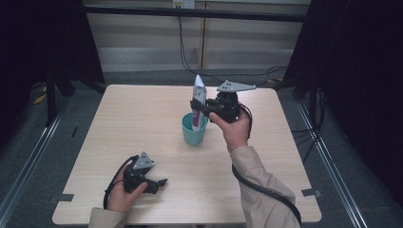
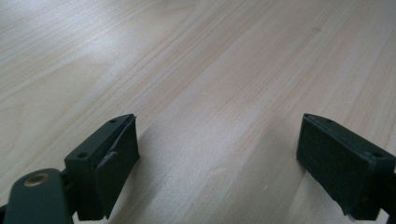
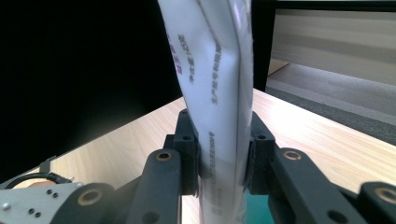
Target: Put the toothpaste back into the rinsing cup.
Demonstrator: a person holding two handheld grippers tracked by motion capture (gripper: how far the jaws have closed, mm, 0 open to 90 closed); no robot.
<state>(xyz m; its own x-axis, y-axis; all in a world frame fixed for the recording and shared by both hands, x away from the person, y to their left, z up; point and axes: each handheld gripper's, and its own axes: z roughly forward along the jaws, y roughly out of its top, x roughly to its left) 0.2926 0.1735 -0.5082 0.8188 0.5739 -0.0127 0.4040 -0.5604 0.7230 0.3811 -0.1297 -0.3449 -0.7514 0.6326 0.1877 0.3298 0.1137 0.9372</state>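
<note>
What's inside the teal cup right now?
The lower end of a white tube stands in the teal cup, clamped by the right gripper. The cup's wall hides the tube's tip and the cup's bottom.

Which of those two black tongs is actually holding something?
The right tongs, raised over the teal plastic cup, are clamped on a white squeezable tube. The left tongs rest open and empty on the pale wooden table.
</note>
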